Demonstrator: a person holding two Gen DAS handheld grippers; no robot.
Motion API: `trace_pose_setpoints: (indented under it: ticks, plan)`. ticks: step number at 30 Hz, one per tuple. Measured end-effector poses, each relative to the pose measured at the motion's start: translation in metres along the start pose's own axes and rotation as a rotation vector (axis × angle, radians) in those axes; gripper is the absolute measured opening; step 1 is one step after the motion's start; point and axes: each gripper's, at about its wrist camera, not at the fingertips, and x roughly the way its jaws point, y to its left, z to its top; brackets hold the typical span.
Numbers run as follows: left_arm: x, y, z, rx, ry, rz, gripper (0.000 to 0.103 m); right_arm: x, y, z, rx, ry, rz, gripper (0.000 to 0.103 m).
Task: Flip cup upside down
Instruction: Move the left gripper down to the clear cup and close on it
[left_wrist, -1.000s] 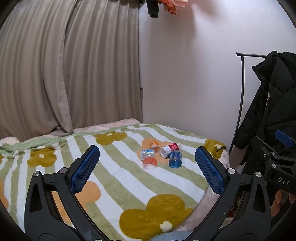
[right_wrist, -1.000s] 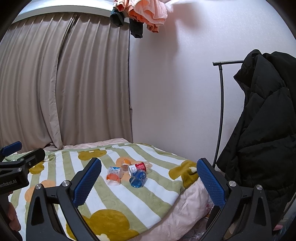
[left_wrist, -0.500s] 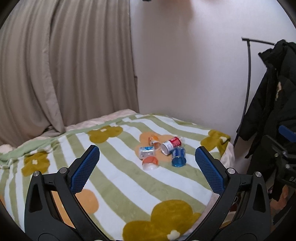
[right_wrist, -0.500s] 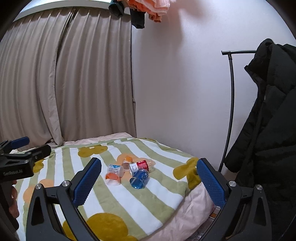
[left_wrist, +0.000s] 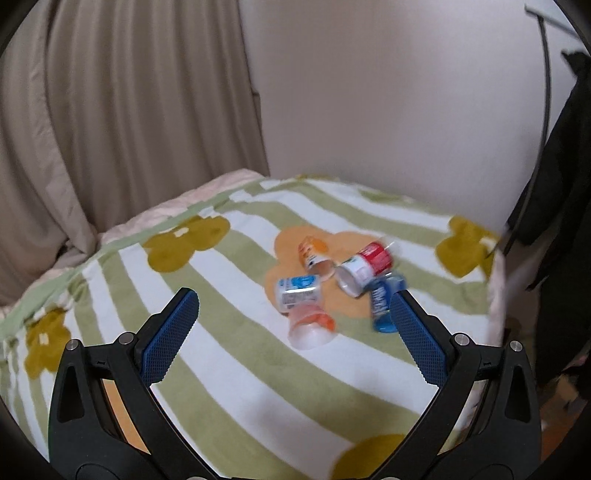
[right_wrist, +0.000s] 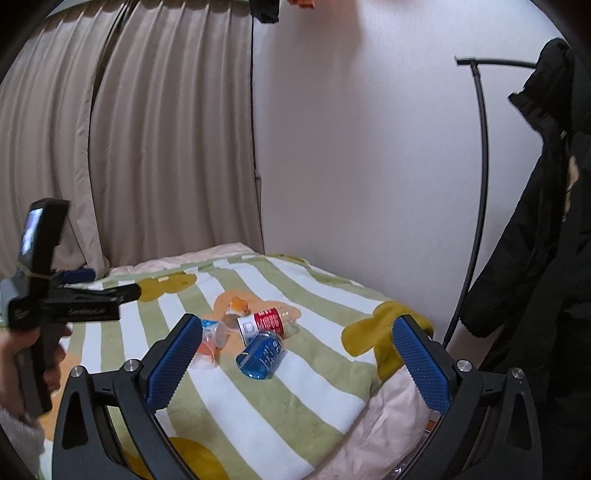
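From the left wrist camera I see my left gripper (left_wrist: 291, 310) spread wide and holding nothing, aimed at a cluster of five small cups lying on their sides on the striped blanket (left_wrist: 229, 369). The pale orange cup (left_wrist: 310, 326) lies nearest, its mouth towards me, touching the blue-and-white cup (left_wrist: 298, 291) behind it. The red-and-white cup (left_wrist: 364, 266) and the orange cup (left_wrist: 313, 253) lie further back, and the blue cup (left_wrist: 382, 304) sits just beside my right-hand pad. The picture is blurred, so I cannot read the labels. I judge the wide opening is there to straddle a cup's body

From the right wrist camera my right gripper (right_wrist: 293, 354) is also wide apart and empty, hanging above the bed's near edge. The blue cup (right_wrist: 260, 354) lies between the pads, mouth facing me, which makes it the likely target, though no cup is touched yet. At left my left hand (right_wrist: 22, 354) holds the other tool (right_wrist: 62, 306) off to the side
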Motion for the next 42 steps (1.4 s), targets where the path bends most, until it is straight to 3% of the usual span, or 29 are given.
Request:
trace_pose_setpoints:
  ticks: [10, 21, 29, 34, 39, 42]
  plan:
    - [0.105, 0.017, 0.005, 0.042, 0.183, -0.038, 0.103, 0.051, -0.003, -0.020, 0.013, 0.095, 0.011, 0.103]
    - [0.218, 0.023, 0.008, -0.026, 0.527, -0.136, 0.103, 0.083, 0.000, -0.038, 0.022, 0.137, 0.015, 0.103]
    - [0.264, 0.011, -0.003, -0.023, 0.709, -0.161, 0.103, 0.092, 0.000, -0.044, 0.027, 0.148, 0.002, 0.103]
    - [0.281, -0.003, -0.014, 0.025, 0.785, -0.136, 0.102, 0.094, -0.002, -0.047, 0.038, 0.152, 0.001, 0.103]
    - [0.294, -0.008, -0.027, -0.006, 0.869, -0.176, 0.093, 0.094, -0.004, -0.049, 0.038, 0.154, 0.000, 0.103]
    - [0.297, -0.011, -0.035, -0.001, 0.906, -0.190, 0.078, 0.092, -0.004, -0.049, 0.042, 0.153, 0.000, 0.103]
